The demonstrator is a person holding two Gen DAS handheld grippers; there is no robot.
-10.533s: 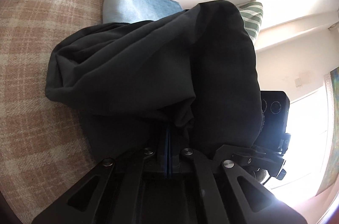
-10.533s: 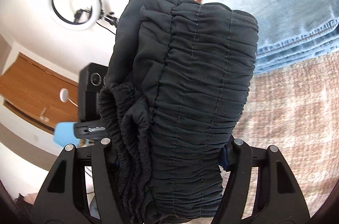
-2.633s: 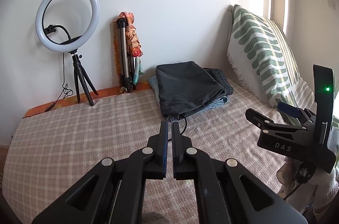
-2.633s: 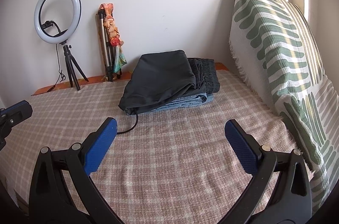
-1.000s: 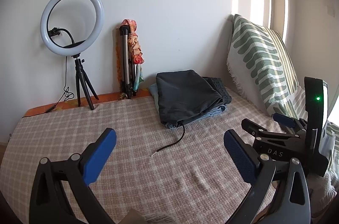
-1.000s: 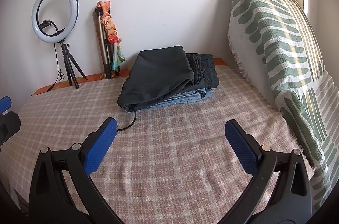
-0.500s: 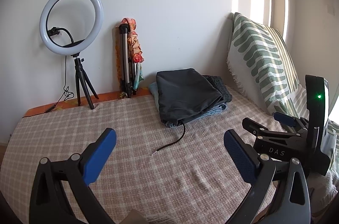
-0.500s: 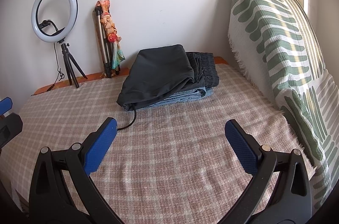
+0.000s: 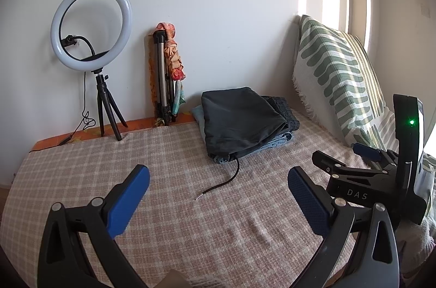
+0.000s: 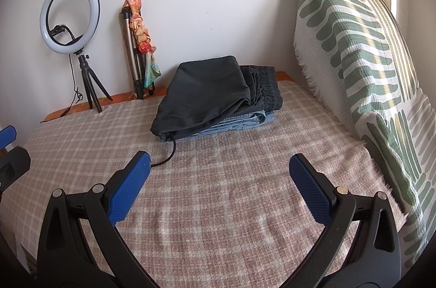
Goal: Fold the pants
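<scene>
Looks done: black pants [image 10: 204, 94] lie folded atop jeans [image 10: 245, 121] on bed [image 10: 218, 206]; ur left tongs [image 9: 218, 195] & right tongs [image 10: 219, 184] gape apart, empty

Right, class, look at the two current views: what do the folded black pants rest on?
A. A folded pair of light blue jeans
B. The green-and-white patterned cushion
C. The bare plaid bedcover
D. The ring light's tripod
A: the folded black pants lie on top of a folded pair of light blue jeans, whose edges show beneath them on the plaid bedcover.
</scene>
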